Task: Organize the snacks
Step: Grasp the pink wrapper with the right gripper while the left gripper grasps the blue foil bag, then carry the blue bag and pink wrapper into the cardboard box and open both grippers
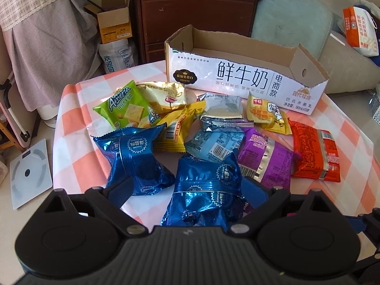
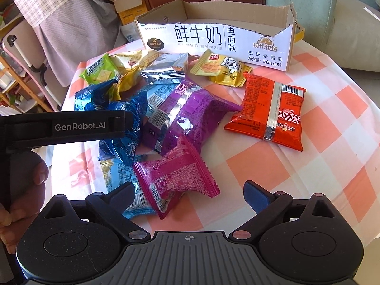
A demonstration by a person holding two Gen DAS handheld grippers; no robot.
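Several snack packets lie in a heap on the checked tablecloth in front of an open white milk carton box [image 1: 239,80] [image 2: 213,40], which looks empty. In the left wrist view my left gripper [image 1: 187,190] is open, with a shiny blue packet [image 1: 204,192] lying between its fingers; a second blue packet [image 1: 135,156] lies just left. In the right wrist view my right gripper [image 2: 190,194] is open, with a magenta packet [image 2: 175,178] lying between its fingers near the left one. A purple packet [image 2: 190,111] and a red packet [image 2: 270,111] lie beyond it.
The left gripper's arm [image 2: 71,125] crosses the left side of the right wrist view, over the blue packets. Green [image 1: 125,106], gold, yellow and silver packets lie near the box. The round table's edge [image 1: 57,128] drops to the floor at left, where a scale [image 1: 28,173] lies.
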